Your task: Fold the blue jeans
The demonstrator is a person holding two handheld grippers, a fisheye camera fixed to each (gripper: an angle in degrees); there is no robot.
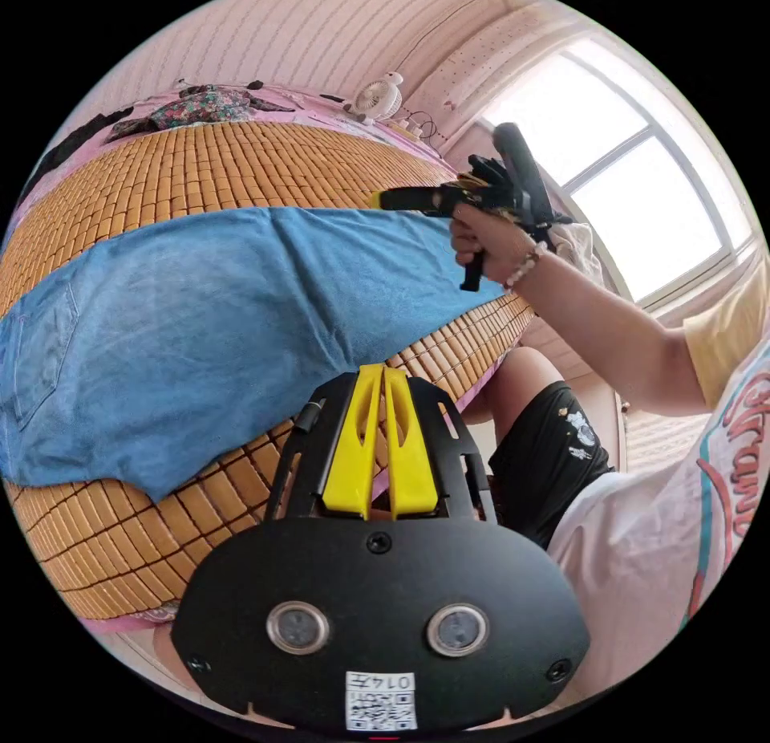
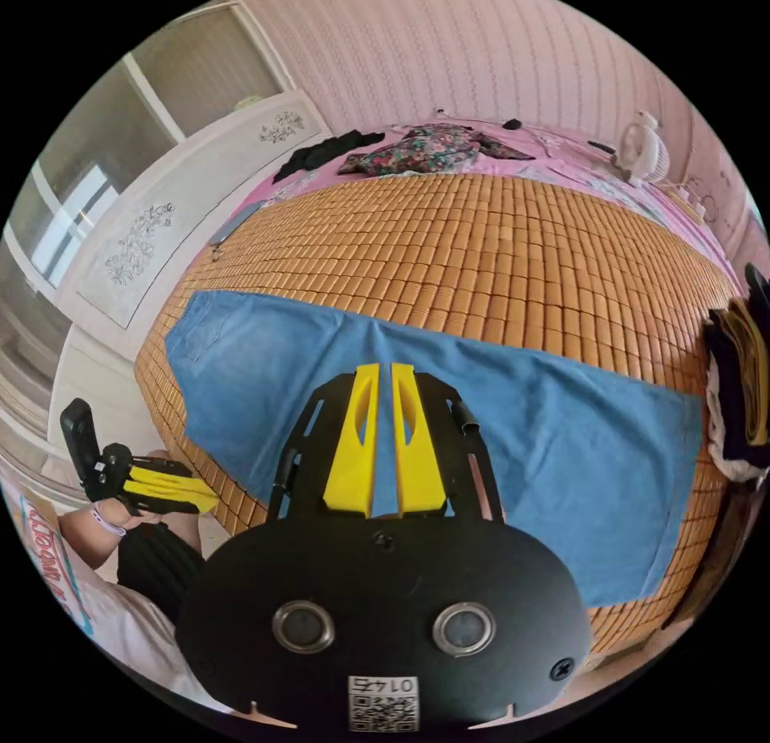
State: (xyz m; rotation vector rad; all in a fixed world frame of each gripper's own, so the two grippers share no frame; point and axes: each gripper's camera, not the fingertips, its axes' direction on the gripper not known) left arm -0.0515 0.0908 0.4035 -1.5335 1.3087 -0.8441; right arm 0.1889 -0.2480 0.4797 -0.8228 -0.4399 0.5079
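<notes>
The blue jeans lie flat and stretched across a woven bamboo mat on a bed, with a back pocket toward one end. My left gripper hovers over the mat's near edge beside the jeans, its yellow jaws together and empty. In the right gripper view the left gripper is held in a hand off the bed's edge. My right gripper hangs above the middle of the jeans with only a thin slit between its jaws and nothing in them. A hand holds the right gripper above the jeans' far end.
Floral clothing and a small white fan sit at the bed's far side. A stack of folded clothes lies at the mat's end. A person in black shorts stands by the bed, near a window.
</notes>
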